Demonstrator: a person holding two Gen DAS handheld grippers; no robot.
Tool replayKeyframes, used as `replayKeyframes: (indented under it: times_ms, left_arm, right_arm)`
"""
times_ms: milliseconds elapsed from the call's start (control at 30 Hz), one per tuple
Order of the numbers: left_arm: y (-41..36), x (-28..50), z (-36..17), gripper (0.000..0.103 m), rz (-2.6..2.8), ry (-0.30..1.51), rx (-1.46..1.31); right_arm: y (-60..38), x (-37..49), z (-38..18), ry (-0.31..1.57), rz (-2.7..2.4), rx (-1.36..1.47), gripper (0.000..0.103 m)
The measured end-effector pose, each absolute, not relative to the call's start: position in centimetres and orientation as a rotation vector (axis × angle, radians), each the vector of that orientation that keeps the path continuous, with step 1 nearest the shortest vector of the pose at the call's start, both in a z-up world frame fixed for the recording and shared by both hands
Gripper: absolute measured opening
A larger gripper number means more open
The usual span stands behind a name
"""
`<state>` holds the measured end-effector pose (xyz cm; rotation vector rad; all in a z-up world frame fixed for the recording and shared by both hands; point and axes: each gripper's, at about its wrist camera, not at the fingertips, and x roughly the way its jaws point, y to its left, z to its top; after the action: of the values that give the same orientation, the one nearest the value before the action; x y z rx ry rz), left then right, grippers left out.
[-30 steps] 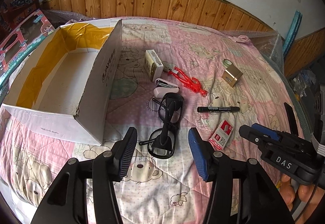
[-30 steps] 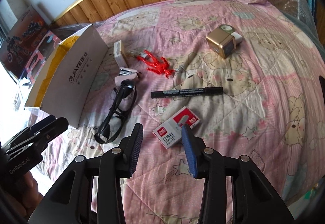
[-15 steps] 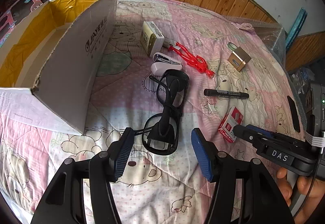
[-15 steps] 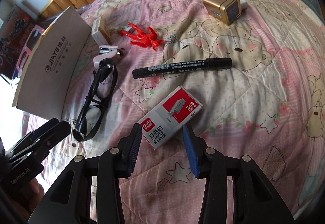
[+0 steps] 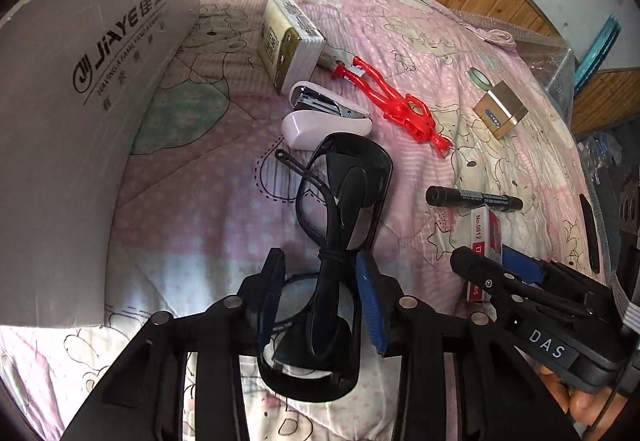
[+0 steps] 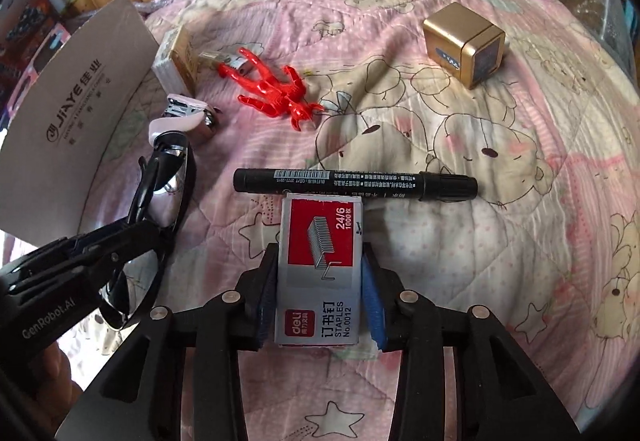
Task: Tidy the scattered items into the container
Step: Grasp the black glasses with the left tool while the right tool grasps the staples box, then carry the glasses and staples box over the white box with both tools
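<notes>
Black glasses [image 5: 344,193] lie folded on the pink quilt, and my left gripper [image 5: 322,281] has its blue pads pressed against their near end. In the right wrist view the same left gripper [image 6: 132,237] sits over the glasses [image 6: 168,169]. A red and grey staple box [image 6: 320,241] fills the gap of my right gripper [image 6: 320,281], touching both pads. From the left wrist, the right gripper [image 5: 488,269] is seen low on the staple box [image 5: 486,229]. The open cardboard box [image 5: 80,121] stands to the left, its inside hidden.
A black marker [image 6: 352,181] lies just beyond the staple box. Further back are a red plastic clip [image 6: 276,93], a pink stapler [image 6: 184,117], a beige pack [image 6: 174,57] and a gold cube [image 6: 464,41]. Wood panelling runs behind the bed.
Both grippers dropped forward onto the quilt. The left one narrowed around the glasses. The staple box turned from diagonal to straight between the right pads.
</notes>
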<state>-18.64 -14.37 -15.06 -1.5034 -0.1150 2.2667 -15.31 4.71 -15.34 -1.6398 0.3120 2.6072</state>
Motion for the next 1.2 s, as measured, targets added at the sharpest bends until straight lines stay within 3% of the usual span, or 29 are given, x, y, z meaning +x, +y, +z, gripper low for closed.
replayKeyframes:
  times_ms: [200,633,1200]
  left_arm:
    - [-14.6,-18.6,-14.3,0.012,2.228,-0.141,-1.500]
    - [-18.0,-16.5,-8.8,0.012,2.297,-0.240,-1.407]
    - [-21.0,-11.9,-0.3,0.012,2.433,-0.270,-1.181]
  right_arm:
    - [5.6,-14.4,-13.9,0.381,2.645,-1.613,0.039]
    - [4.5,-12.7,-9.9,0.500,2.749,-1.538,0.039]
    - [-1.0,-9.3,-3.3,0.388,2.965,-1.418,0.039]
